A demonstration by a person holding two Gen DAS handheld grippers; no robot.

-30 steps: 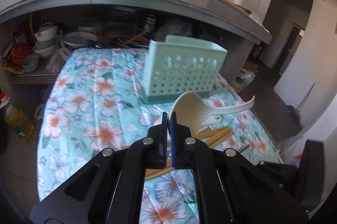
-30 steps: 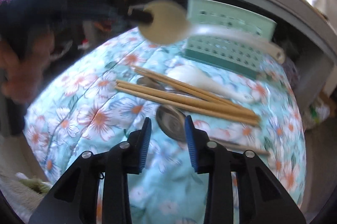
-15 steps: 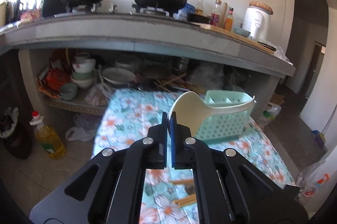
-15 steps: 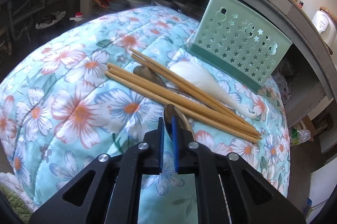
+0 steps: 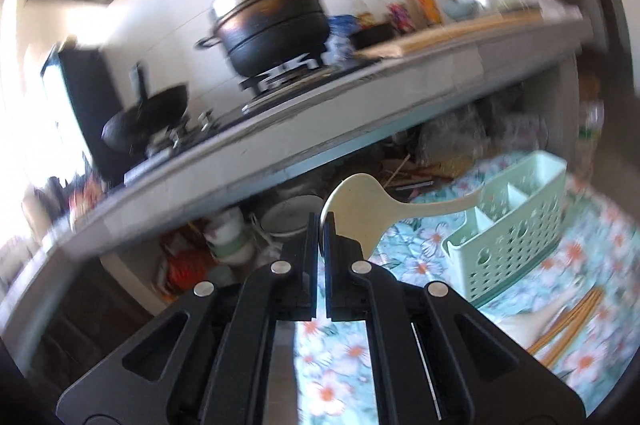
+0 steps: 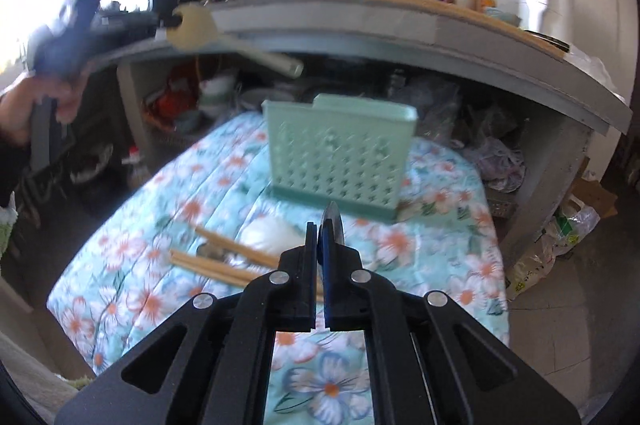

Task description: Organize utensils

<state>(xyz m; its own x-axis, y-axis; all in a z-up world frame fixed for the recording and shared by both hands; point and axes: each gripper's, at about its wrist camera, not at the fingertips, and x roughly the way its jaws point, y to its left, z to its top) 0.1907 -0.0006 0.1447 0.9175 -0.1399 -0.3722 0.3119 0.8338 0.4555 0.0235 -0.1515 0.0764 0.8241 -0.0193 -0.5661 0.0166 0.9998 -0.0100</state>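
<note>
While a metal spoon (image 6: 334, 221) is pinched by its bowl in the right gripper (image 6: 320, 237) and a cream rice paddle (image 5: 362, 203) is clamped in the left gripper (image 5: 321, 231), both are held above the floral cloth (image 6: 440, 257). Handles should probably be tipped down and lined up over a compartment before anything is dropped into the green caddy (image 6: 340, 153) beyond, tbh.

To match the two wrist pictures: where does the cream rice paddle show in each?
Left wrist: rice paddle at centre, blade clamped in the left gripper.
Right wrist: upper left, held in the air.
Shared landmark: green utensil caddy.
</note>
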